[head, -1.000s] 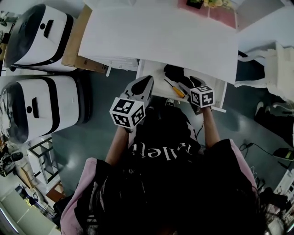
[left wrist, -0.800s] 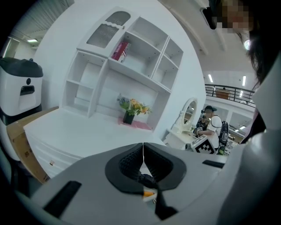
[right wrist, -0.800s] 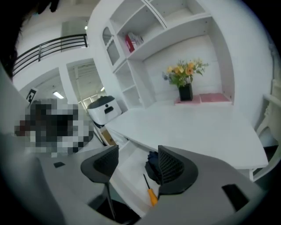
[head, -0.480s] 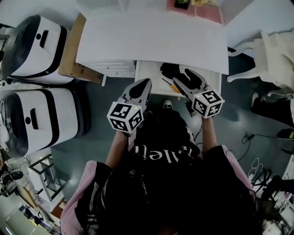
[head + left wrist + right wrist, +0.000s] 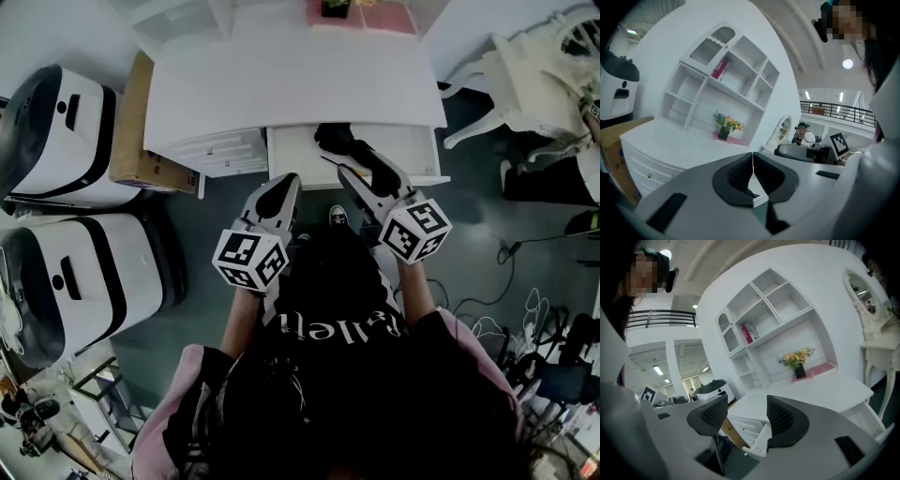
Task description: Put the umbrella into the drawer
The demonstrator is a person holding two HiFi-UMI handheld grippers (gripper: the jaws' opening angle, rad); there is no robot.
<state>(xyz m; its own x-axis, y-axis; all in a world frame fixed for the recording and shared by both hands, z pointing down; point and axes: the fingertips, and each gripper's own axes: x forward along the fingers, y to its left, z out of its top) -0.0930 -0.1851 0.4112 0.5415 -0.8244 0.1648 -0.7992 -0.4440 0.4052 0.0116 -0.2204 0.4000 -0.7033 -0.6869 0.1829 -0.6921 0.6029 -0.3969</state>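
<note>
Head view: umbrella (image 5: 336,139) lies in open drawer (image 5: 298,156) under table (image 5: 291,84); right gripper (image 5: 354,161) jaws spread, empty, left gripper (image 5: 289,180) jaws pressed together, empty; risk: umbrella sitting proud could snag if drawer's shoved shut.

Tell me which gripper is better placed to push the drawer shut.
Probably right: the right gripper hangs over the front middle of the open drawer; the left gripper is at its corner.
</note>
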